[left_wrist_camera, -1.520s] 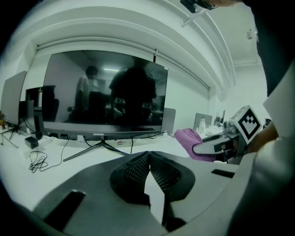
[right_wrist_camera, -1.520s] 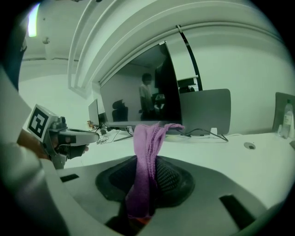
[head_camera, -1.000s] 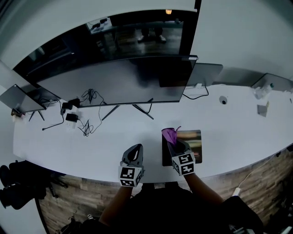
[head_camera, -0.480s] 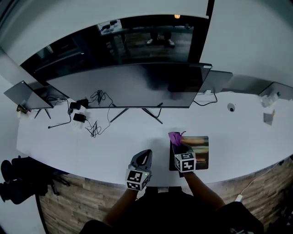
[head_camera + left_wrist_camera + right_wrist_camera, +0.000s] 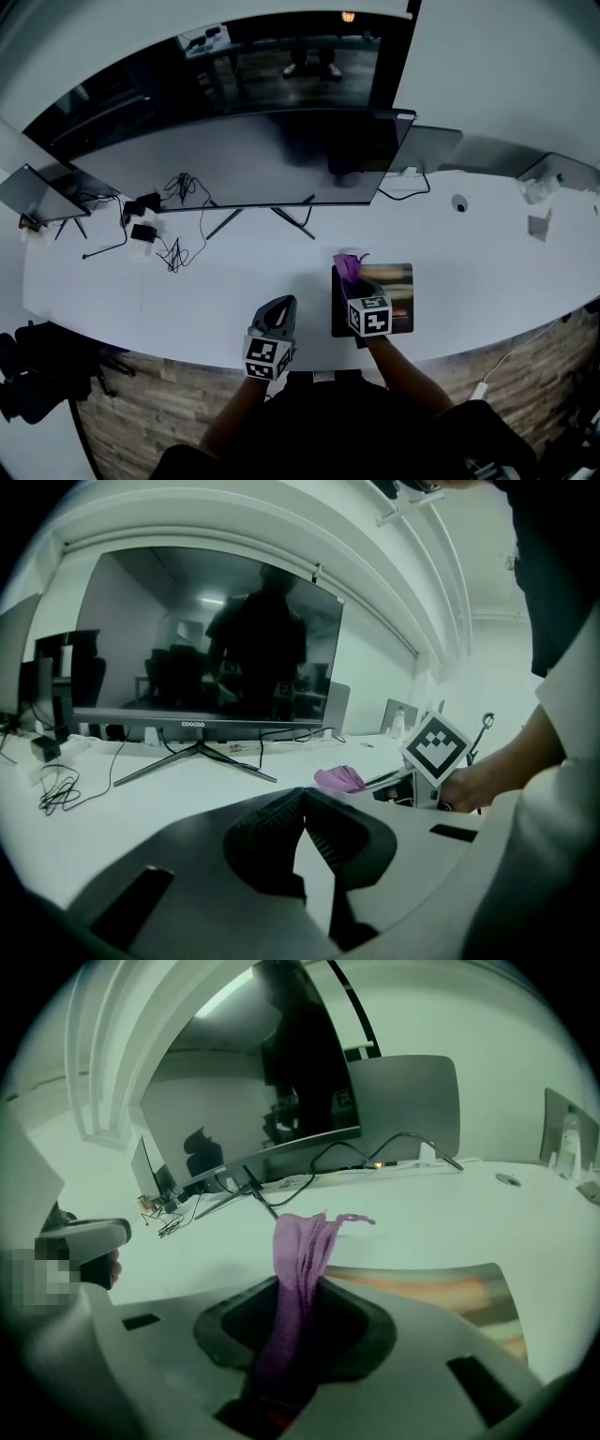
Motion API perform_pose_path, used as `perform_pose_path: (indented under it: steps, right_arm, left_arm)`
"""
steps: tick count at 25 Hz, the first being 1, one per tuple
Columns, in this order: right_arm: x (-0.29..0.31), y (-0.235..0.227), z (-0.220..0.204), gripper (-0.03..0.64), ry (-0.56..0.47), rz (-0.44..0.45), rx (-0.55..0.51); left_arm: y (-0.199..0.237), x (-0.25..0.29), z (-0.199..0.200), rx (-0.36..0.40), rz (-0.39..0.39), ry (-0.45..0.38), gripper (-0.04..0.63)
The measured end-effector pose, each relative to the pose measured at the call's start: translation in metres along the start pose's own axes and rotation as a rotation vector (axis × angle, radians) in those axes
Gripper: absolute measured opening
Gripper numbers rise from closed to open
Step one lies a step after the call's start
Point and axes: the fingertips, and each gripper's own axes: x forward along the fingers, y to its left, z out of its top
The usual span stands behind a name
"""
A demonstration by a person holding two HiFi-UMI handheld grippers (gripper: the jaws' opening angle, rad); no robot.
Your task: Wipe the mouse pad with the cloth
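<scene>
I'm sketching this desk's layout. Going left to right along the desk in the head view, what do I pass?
Small tilted screen → tangle of cables → left gripper → mouse pad → small round object. The right gripper and its purple cloth overlap the pad, so they are left out.

We found the cloth (image 5: 298, 1260) purple and the mouse pad (image 5: 441, 1293) streaked orange and brown, dark along one side. The table (image 5: 225, 281) was white, the monitor (image 5: 244, 159) black. Black-and-white square markers patterned the grey left gripper (image 5: 277, 309) and right gripper (image 5: 355, 287).
</scene>
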Motion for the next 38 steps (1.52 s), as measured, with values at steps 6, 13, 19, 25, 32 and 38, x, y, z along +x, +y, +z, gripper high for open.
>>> perform_pose_path:
  steps: [6,13,19,25,32,38]
  right_arm:
    - [-0.004,-0.012,0.001,0.118,0.02,-0.009,-0.036]
    - [-0.024,-0.04,-0.008,0.118,0.012,-0.054,-0.02]
    - [-0.036,-0.064,-0.013,0.118,0.022,-0.085,0.006]
    - [-0.055,-0.103,-0.016,0.118,0.035,-0.162,-0.003]
    - [-0.066,-0.125,-0.017,0.121,0.017,-0.222,-0.021]
    - [-0.078,-0.14,-0.025,0.123,0.034,-0.301,-0.043]
  left_arm:
    - [-0.009,0.015,0.001,-0.001,-0.016,0.005,0.023]
    - [-0.025,0.026,0.0,0.011,-0.051,0.032,0.023]
    - [-0.033,0.027,-0.009,0.015,-0.053,0.069,0.023]
    - [-0.065,0.033,-0.015,-0.016,-0.094,0.066,0.023]
    - [-0.061,0.035,-0.02,0.0,-0.099,0.071,0.023]
    - [-0.056,0.027,-0.021,-0.002,-0.094,0.061,0.023]
